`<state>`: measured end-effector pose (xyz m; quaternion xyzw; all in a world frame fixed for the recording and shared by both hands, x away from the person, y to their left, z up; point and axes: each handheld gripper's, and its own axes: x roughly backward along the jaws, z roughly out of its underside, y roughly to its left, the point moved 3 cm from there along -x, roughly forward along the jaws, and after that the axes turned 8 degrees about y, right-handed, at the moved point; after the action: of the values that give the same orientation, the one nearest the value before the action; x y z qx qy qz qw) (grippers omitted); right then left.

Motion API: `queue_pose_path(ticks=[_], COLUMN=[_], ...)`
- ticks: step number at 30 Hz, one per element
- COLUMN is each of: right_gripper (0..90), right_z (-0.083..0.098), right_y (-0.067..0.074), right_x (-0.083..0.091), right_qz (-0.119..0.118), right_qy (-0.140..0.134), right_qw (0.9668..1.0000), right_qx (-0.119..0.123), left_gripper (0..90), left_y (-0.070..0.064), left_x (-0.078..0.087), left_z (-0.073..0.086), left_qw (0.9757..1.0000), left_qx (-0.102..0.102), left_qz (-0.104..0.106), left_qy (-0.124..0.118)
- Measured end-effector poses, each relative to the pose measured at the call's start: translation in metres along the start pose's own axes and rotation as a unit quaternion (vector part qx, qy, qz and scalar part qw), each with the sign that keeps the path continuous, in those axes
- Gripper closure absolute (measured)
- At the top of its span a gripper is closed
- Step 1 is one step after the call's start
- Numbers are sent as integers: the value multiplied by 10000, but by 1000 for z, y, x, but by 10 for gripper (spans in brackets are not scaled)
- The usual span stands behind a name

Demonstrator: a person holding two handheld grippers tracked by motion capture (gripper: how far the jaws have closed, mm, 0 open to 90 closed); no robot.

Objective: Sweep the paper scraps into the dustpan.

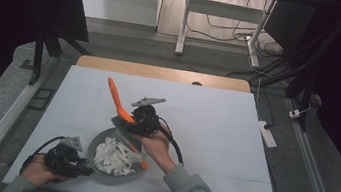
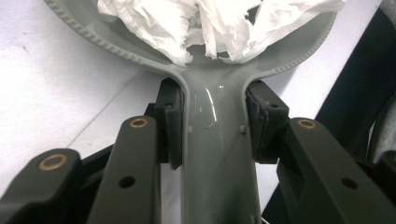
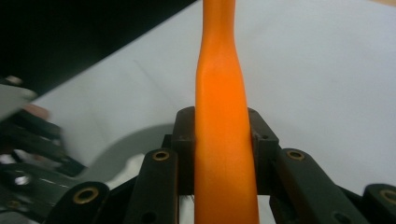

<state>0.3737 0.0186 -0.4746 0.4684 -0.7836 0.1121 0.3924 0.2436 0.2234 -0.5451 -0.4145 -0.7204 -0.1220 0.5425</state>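
Observation:
A grey pan [image 1: 100, 138] lies near the table's front edge and holds crumpled white paper [image 1: 113, 157]. My left gripper [image 1: 79, 166] is shut on the pan's handle [image 2: 217, 154], with its pads [image 2: 170, 123] pressing on both sides just behind the bowl's rim [image 2: 116, 46]. The paper [image 2: 219, 23] is heaped right ahead of the jaws. My right gripper [image 1: 142, 121] hovers over the pan's far edge, shut on an orange utensil [image 1: 116, 97]. The utensil slants from the upper left down into the pan. Its orange handle [image 3: 222, 93] runs straight up between the right gripper's [image 3: 222, 128] jaws.
The white tabletop [image 1: 216, 117] stretches wide to the right and behind the pan, ending in a wooden strip [image 1: 161, 72] at the far edge. Beyond it stands a white table frame [image 1: 184, 22] with cables, and a power strip [image 1: 268, 134] lies on the floor at right.

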Motion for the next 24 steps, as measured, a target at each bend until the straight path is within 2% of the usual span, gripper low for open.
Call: queue_pose_path(ticks=[7,9,11,13,15,16,18,20,23,24], right_gripper=[704,704,704,704,704,704,705,704,704,704], right_z=[4,6,11,19,29,33,39,41,43,43], right_y=[-11,-14,-23,-35,-45,-48,-51,-48,-32,-23], right_x=[9,10,8,2,-6,-8,-7,-5,-7,-10], right_qz=[107,254,572,700,966,1015,978,813,562,395], right_qy=[-187,-208,-207,-4,269,358,437,416,472,472], right_qw=[9997,9994,9982,9974,9948,9940,9937,9948,9965,9973], right_qx=[-135,-83,-18,-185,-189,-216,-342,-453,-400,-394], left_gripper=[619,619,620,620,619,620,620,620,620,619], left_y=[0,-1,-1,-2,-2,-3,-4,-5,-8,-8], left_x=[-1,0,-1,-1,-2,-2,-3,-5,-8,-8], left_z=[0,0,0,0,-1,-1,-2,-4,-7,-7], left_qw=[10000,10000,10000,10000,10000,10000,10000,10000,9999,9999], left_qx=[24,14,2,-5,-13,-10,-30,-48,-64,-66], left_qz=[-14,-15,-6,1,-2,-1,10,14,28,19], left_qy=[-29,-17,-12,0,13,10,22,52,93,100])
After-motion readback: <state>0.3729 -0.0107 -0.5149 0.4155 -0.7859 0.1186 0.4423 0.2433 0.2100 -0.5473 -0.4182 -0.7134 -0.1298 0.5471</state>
